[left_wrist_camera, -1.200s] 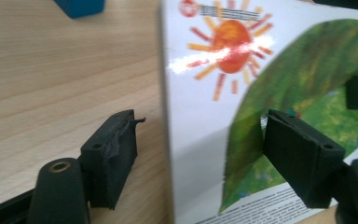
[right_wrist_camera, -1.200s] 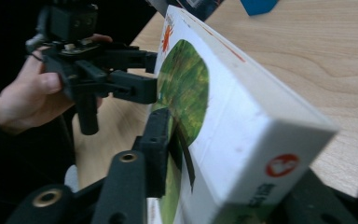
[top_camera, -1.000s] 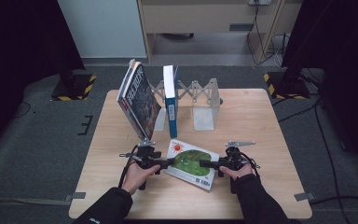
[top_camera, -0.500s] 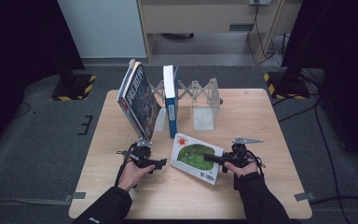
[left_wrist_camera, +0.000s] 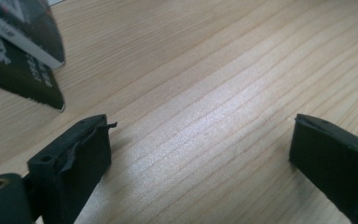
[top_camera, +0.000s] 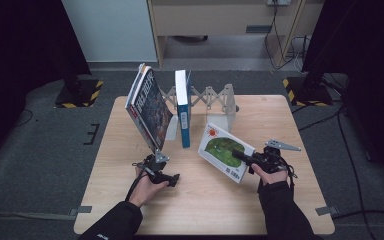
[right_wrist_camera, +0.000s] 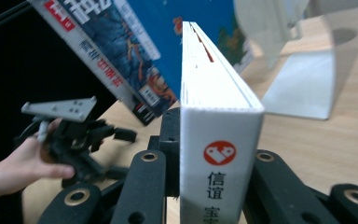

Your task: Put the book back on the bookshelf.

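Right gripper (top_camera: 241, 156) is clamping the green-cover book (top_camera: 226, 151) by its spine edge; in the right gripper view the jaw tips are hiding behind that book, and its lower spine text is running off frame. Left gripper (top_camera: 172, 178) is sitting low over the table (top_camera: 285, 120), jaws apart with nothing between, having just been opening. A second ago both grippers were holding the book flat; now it's tilting up, right of centre.

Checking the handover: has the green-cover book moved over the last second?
Yes. The green-cover book, clamped in the right tongs, tilted up and shifted right, toward the white bookend.
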`<state>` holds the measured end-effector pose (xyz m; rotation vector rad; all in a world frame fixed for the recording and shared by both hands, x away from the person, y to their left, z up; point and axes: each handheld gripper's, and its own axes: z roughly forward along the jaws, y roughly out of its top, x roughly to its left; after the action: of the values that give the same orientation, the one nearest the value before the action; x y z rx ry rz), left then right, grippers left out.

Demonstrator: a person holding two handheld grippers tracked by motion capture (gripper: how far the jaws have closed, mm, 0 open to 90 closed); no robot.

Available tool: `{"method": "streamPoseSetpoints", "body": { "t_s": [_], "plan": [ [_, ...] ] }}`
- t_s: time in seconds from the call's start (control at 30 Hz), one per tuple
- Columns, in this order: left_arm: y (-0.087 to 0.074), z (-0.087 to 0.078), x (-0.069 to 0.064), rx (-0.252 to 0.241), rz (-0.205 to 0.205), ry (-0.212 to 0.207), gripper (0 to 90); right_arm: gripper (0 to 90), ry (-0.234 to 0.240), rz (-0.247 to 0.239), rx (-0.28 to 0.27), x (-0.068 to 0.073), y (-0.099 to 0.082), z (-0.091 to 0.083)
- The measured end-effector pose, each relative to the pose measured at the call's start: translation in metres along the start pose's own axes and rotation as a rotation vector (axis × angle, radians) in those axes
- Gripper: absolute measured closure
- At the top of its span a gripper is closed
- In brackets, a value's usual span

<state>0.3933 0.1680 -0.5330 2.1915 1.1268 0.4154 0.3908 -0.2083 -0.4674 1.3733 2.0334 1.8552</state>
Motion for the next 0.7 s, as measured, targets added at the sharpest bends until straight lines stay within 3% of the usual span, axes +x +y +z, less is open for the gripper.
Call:
{"method": "streamPoseSetpoints", "body": {
  "t_s": [0.17, 0.5, 0.7],
  "plan": [
    [-0.005, 0.002, 0.000, -0.050, -0.009, 0.006, 0.0, 75.6, -0.039, -0.022, -0.025, -0.001, 0.007, -0.003],
    [-0.006, 0.001, 0.000, -0.051, -0.005, 0.001, 0.0, 75.6, -0.150, -0.082, -0.068, 0.002, 0.020, -0.004],
    [-0.008, -0.001, 0.001, -0.049, 0.013, -0.012, 0.0, 75.7, -0.207, -0.095, -0.091, 0.000, 0.027, -0.004]
  ]
}}
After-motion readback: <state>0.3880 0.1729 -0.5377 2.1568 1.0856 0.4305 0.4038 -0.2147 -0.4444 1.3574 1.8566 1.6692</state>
